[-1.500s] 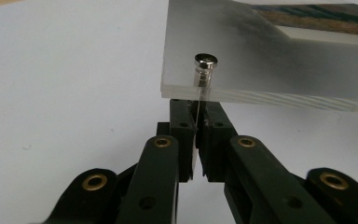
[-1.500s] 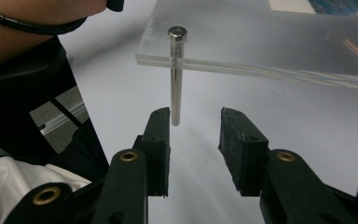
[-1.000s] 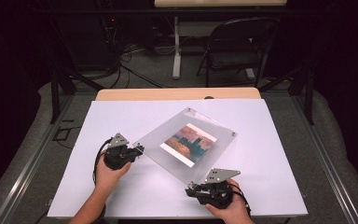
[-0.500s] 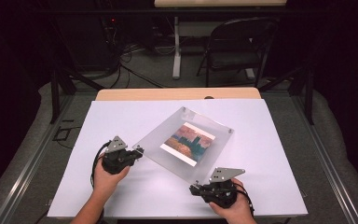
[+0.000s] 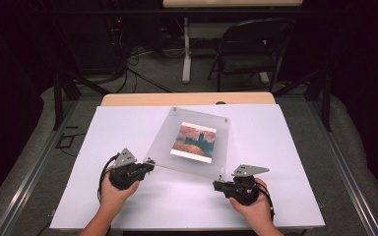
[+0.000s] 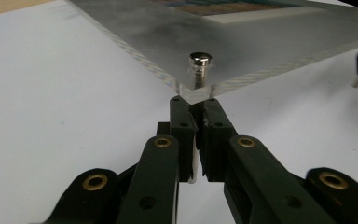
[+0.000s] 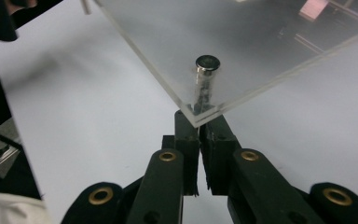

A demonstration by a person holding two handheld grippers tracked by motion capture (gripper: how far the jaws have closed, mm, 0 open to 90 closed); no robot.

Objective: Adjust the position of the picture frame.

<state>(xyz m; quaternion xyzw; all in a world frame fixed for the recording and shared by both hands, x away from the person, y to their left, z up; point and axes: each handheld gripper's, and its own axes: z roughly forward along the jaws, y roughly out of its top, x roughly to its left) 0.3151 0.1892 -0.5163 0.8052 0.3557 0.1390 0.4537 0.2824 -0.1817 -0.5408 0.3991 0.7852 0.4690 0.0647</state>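
In the high view, a clear acrylic frame (image 5: pixel 189 142) holding a landscape print (image 5: pixel 195 140) lies skewed at the middle of the white table (image 5: pixel 285 162). The left claw (image 5: pixel 149 162) meets its near left corner and the right claw (image 5: pixel 217 184) its near right corner. Beyond the table stand a folding chair (image 5: pixel 248 51) and cables on the floor (image 5: pixel 138 73).

In the left gripper view, the left claw (image 6: pixel 196 109) is closed, its tips pinching the frame's corner (image 6: pixel 196 91) just below a metal standoff bolt (image 6: pixel 200 63).

In the right gripper view, the right claw (image 7: pixel 199 122) is likewise closed on the frame's other corner (image 7: pixel 200 114), under a second bolt (image 7: pixel 207 64). The other hand (image 7: pixel 0 18) shows at upper left.
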